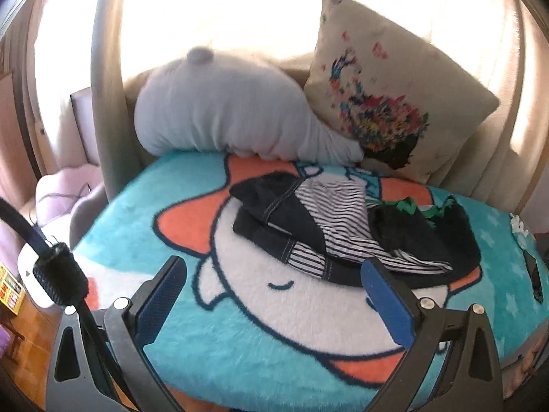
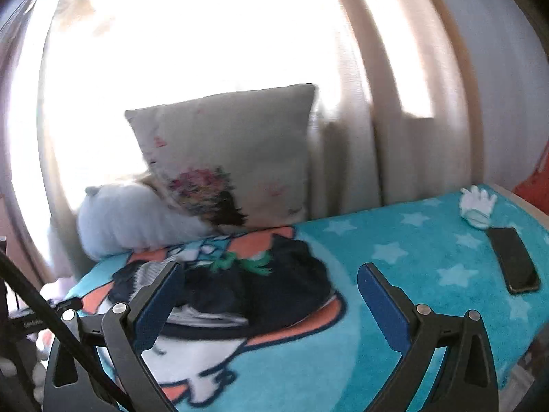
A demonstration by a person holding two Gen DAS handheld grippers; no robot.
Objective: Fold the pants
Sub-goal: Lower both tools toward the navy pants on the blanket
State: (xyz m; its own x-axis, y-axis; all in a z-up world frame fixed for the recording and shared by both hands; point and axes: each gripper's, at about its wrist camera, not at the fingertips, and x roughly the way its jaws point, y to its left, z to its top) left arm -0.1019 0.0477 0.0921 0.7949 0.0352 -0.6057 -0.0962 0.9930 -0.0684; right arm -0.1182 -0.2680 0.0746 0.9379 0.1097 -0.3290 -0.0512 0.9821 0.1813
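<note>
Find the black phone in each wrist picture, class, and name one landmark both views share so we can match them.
Left wrist: the phone is a dark sliver at the far right edge, on the blanket.
Right wrist: the phone lies flat at the right, on the blanket's star pattern, just in front of the white glove.
Shared landmark: the flower-print pillow behind the clothes.

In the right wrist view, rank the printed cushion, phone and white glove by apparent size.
1. Printed cushion, clearly largest.
2. Phone.
3. White glove.
Phone and glove look close; the phone lies nearer the camera, so their order is unsure.
</note>
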